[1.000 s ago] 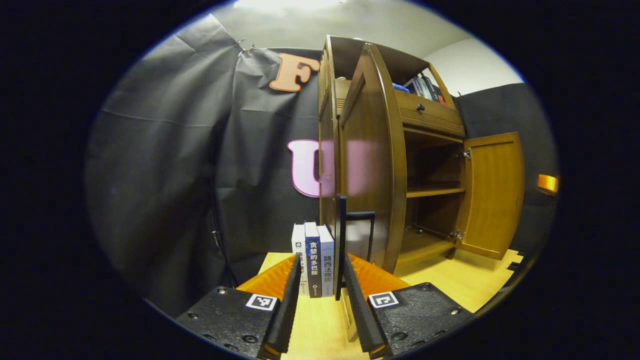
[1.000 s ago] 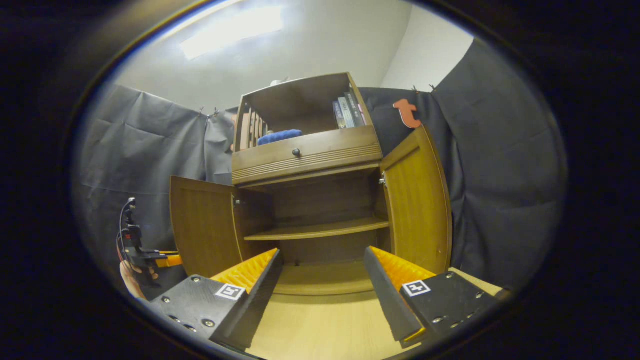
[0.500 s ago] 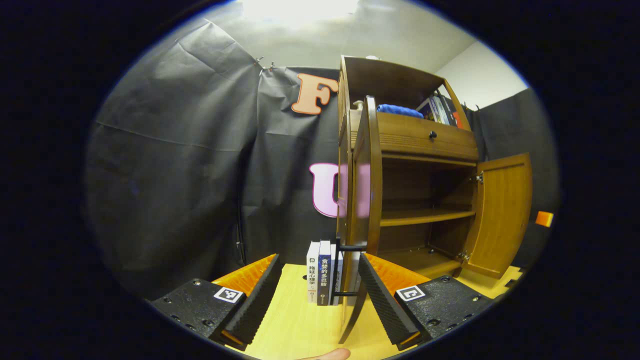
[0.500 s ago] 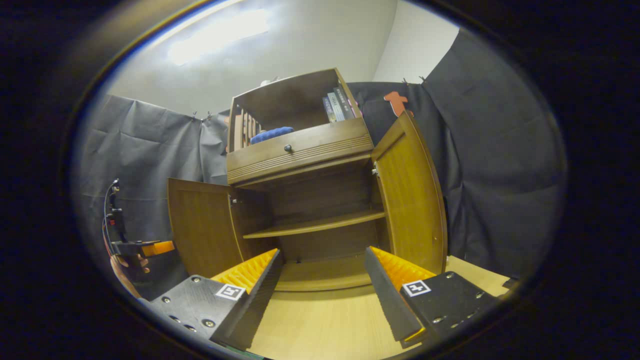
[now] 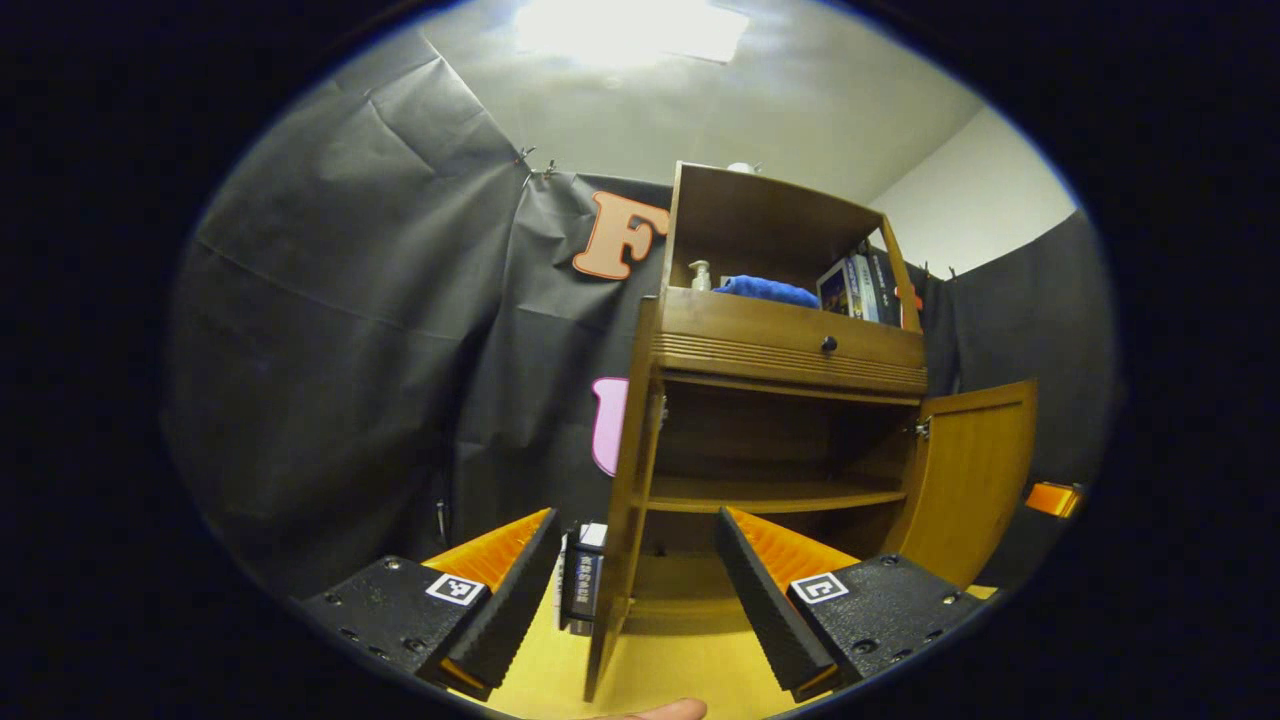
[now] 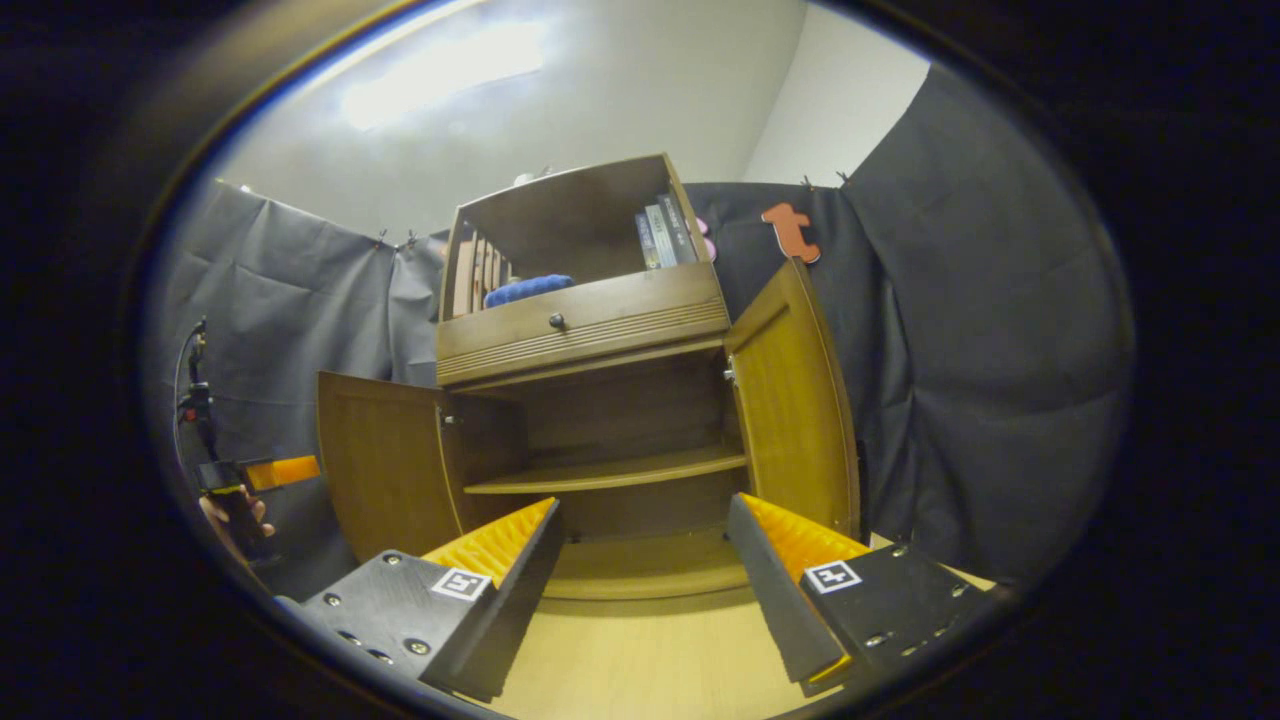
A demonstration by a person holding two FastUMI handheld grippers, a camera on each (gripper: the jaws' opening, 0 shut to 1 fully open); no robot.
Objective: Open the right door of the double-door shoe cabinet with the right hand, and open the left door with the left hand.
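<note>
black cloth (image 5: 340, 330) drapes the booth's sides, creased and pinned at the top, under a pale ceiling (image 5: 800, 90) with a bright light panel (image 5: 625, 25). a white wall (image 6: 830, 100) rises behind the cloth. the light wooden floor (image 6: 640, 650) runs along the bottom of the right gripper view.

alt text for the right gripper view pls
A wooden shoe cabinet stands with its left door and right door swung open, bare shelves inside. The open right tool points at it, holding nothing.
</note>
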